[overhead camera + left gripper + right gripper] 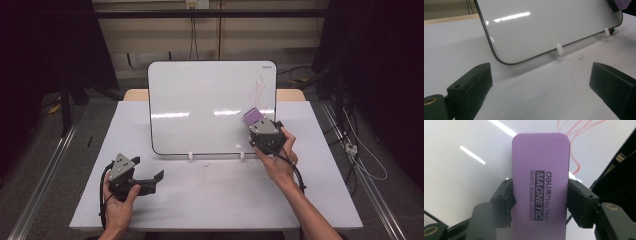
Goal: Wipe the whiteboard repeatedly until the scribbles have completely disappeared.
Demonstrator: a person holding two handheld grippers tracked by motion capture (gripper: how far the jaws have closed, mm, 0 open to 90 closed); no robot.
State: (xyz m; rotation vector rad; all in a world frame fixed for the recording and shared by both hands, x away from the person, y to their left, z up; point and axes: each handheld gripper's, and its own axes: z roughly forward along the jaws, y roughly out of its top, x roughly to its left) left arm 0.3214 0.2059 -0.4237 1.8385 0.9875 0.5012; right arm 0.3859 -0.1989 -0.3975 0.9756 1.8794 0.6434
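Purple eraser (540,182) (black "MAGNETIC" print), clamped in right tool (540,202).

The left hand-held gripper (159,176) lies low near the person's side, gripped in the left hand (119,197), its jaws spread wide with nothing between them. The right hand-held gripper (256,125) is raised forward in the right hand (278,159), forearm stretched out, jaws clamped tight.

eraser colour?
Purple, with dark printed lettering; the eraser shows best in the right gripper view.

Black two-jawed tools (156,178), grey plates (121,165)
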